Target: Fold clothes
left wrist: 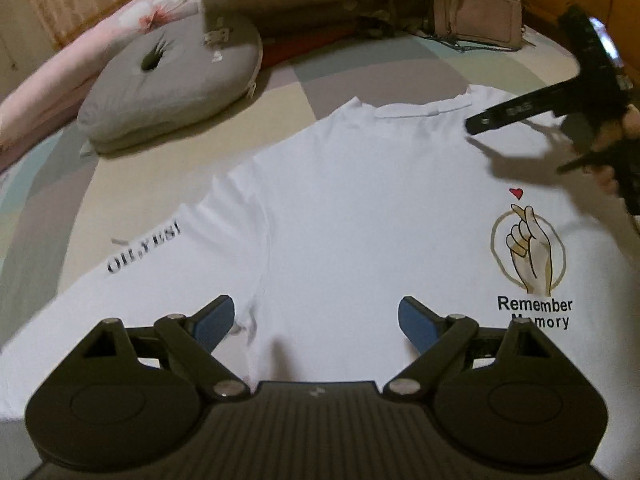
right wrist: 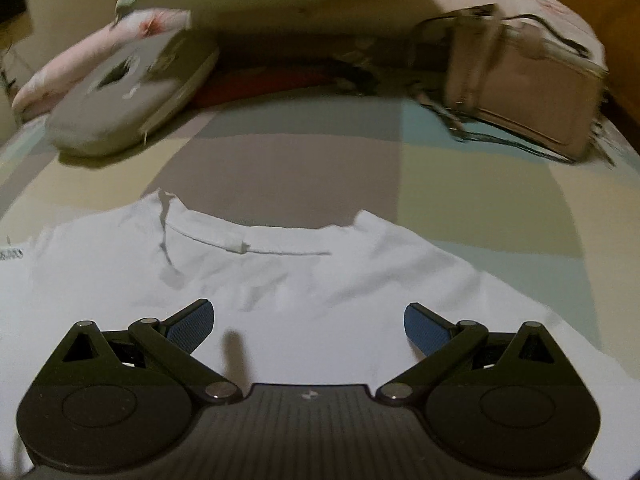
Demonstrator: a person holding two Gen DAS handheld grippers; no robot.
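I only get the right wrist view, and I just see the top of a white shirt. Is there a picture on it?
Observer: Yes. The left wrist view shows a hand drawing with a small red heart on the white T-shirt.
Operator: Any words?
Observer: "Remember Memory" sits under the drawing, and the sleeve has black lettering.
Operator: Where's my gripper?
Observer: The right gripper is above the shirt's shoulder, near the collar, jaws open.

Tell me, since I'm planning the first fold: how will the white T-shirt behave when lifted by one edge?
The T-shirt is probably floppy: it lies flat with soft wrinkles near the collar. It likely drapes and sags, so one pinch won't carry it. Likely light, being thin cloth.
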